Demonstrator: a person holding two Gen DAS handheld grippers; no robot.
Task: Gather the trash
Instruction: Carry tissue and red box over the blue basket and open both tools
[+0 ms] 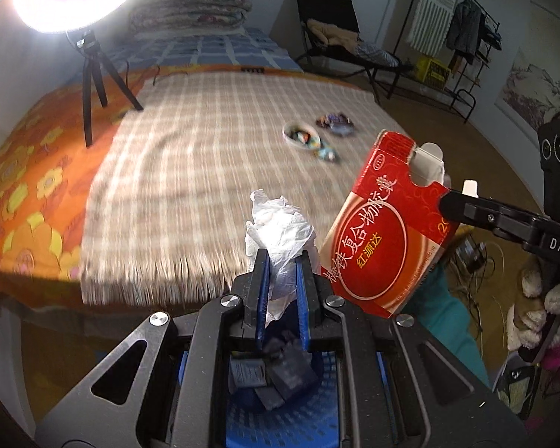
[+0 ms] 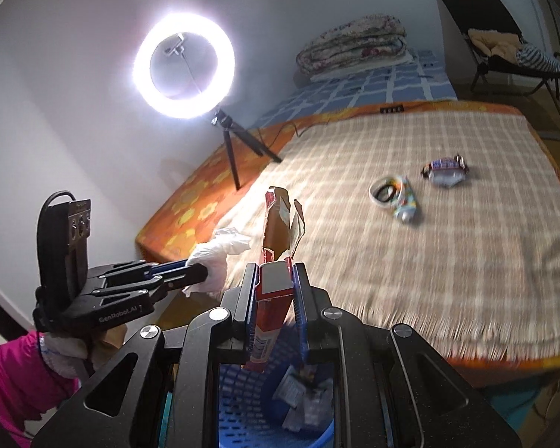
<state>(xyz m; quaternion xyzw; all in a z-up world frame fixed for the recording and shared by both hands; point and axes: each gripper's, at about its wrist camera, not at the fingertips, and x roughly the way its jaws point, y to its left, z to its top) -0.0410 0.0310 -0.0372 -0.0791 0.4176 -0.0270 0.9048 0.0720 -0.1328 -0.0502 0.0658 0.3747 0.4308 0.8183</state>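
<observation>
Drop step, I judge: left gripper [image 1: 283, 261] jaws clamped on tissue [image 1: 278, 224], right gripper [image 2: 274, 280] clamped on red box [image 2: 276, 261], both over blue basket [image 2: 242, 380] near bed; next, open jaws.

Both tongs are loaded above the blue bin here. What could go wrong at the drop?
The red medicine box is pinched at one end by the right tongs and hangs tilted, so it may catch the blue basket rim. The crumpled tissue in the left tongs could cling to the pads.
</observation>
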